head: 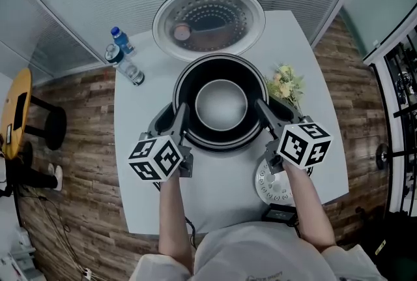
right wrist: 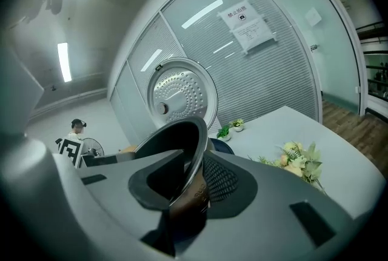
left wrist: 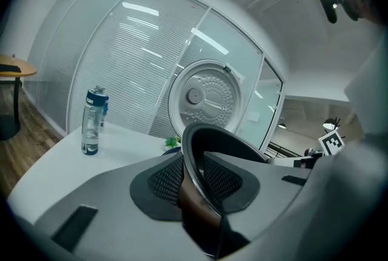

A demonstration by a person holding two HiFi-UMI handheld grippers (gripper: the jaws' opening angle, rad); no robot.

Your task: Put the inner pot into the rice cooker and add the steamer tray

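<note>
The dark inner pot (head: pixel 221 103) sits inside the round rice cooker (head: pixel 221 145), whose lid (head: pixel 208 22) stands open behind it. My left gripper (head: pixel 181 115) is shut on the pot's left rim, one jaw inside the wall and one outside. My right gripper (head: pixel 262 111) grips the right rim the same way. In the left gripper view the pot wall (left wrist: pixel 200 157) stands between the meshed pads (left wrist: pixel 163 184). In the right gripper view the wall (right wrist: pixel 191 154) does too. The white perforated steamer tray (head: pixel 272 185) lies on the table, partly hidden under my right hand.
Two water bottles (head: pixel 124 55) stand at the white table's (head: pixel 215 198) far left corner. A bunch of pale flowers (head: pixel 287 84) lies to the cooker's right. A small black object (head: pixel 280 213) rests at the near edge. Wooden floor surrounds the table.
</note>
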